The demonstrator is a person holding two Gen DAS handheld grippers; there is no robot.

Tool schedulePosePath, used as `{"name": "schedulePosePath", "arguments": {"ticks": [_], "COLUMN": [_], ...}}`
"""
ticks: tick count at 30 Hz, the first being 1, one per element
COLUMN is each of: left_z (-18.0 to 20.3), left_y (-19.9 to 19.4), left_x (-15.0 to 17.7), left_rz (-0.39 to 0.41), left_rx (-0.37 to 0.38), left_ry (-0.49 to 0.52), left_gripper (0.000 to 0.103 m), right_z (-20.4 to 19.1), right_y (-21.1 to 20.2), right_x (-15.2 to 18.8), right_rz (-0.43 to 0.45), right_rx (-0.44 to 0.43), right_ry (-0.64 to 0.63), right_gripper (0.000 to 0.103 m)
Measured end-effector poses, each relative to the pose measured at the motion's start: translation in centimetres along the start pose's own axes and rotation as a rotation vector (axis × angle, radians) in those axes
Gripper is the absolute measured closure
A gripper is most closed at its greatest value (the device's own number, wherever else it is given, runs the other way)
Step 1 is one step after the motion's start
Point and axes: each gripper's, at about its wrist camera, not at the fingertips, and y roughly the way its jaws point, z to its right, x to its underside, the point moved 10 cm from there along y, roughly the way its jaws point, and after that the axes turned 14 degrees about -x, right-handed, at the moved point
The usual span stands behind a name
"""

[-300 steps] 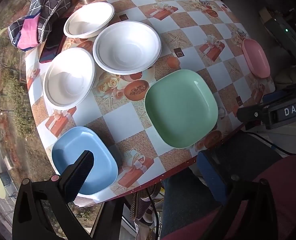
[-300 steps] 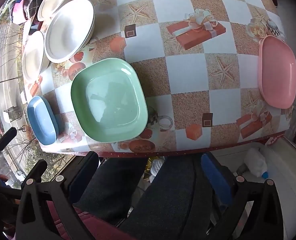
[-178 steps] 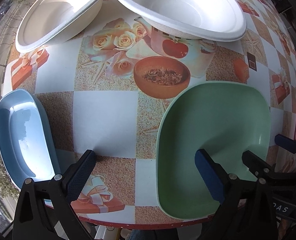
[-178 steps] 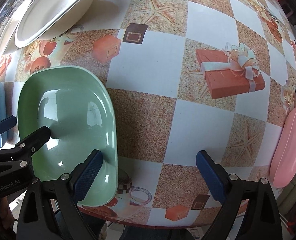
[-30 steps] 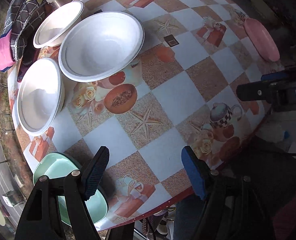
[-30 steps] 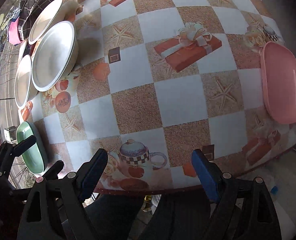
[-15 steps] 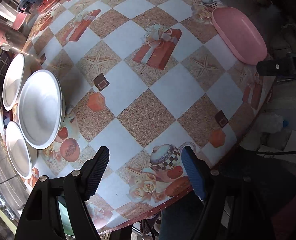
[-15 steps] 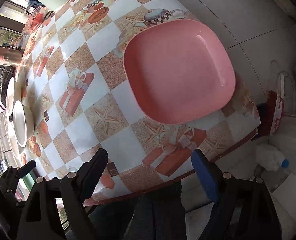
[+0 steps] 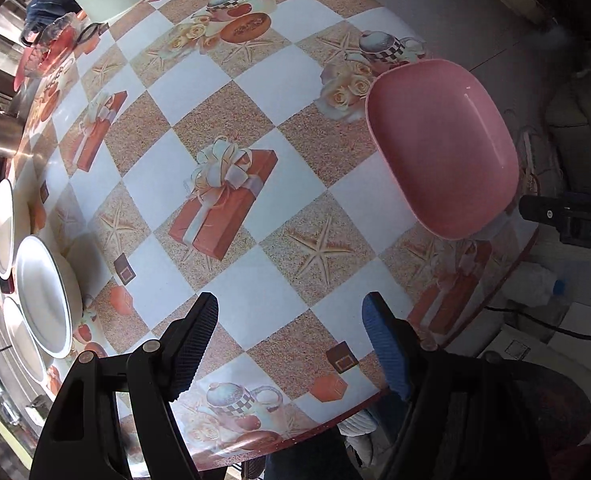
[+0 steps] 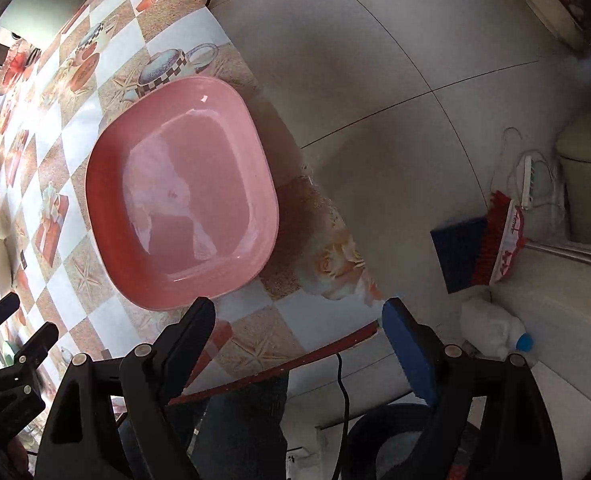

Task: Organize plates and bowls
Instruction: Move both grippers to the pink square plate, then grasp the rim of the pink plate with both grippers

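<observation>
One pink plate [image 9: 441,148] lies on the table [image 9: 251,192], near the edge at the right side. Three white bowls [image 9: 41,294] stand close together at the far left edge in the left wrist view; they are seen very slanted there. In the right wrist view the pink plate [image 10: 181,192] is just in front of the right gripper [image 10: 299,344], and a little green [image 10: 9,348] shows at the left border, too small to tell what it is.

Both grippers are empty. The left gripper [image 9: 289,340] has its fingers wide apart above the bare cloth, touching nothing. The right gripper's fingers are also wide apart, over the table edge, with the plate close to the left finger [image 10: 191,336] but not between them.

One second before, the left view showed the bowls large and a green plate at the corner; now the bowls are at the border and the pink plate is much nearer. The right view then looked at the middle of the table; now it looks at the pink plate and the floor [image 10: 395,80].

Beside the table, on the floor, are a red broom [image 10: 499,240], a blue dustpan [image 10: 457,252] and a white bottle [image 10: 491,328]. Nothing lies between the grippers and the plate.
</observation>
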Motion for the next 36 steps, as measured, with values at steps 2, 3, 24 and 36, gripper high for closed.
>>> {"name": "schedulePosePath", "arguments": {"ticks": [2,3,24,36], "left_z": [1.0,1.4,5.0,8.5], "left_y": [0.1,0.3,5.5,4.5], "left_x": [-1.1,-1.8,-12.8,-11.9], "left_rz": [0.003,0.001,-0.053,-0.002], "left_rx": [-0.003,0.003,0.041,0.085], "left_ry": [-0.036,-0.052,-0.219,-0.177], "left_gripper": [0.025,0.025,0.025,0.079], "right_z": [0.3,0.5,-2.1,-3.0], "right_y": [0.2,0.1,2.4,2.8], "right_x": [-0.6,-1.0,-5.7,-5.0], "right_rz": [0.0,0.004,-0.05,-0.08], "right_rx": [0.013,0.017,-0.028,-0.041], "right_ry": [-0.016,-0.023,-0.19,-0.244], "right_gripper": [0.016,0.016,0.063,0.074]}}
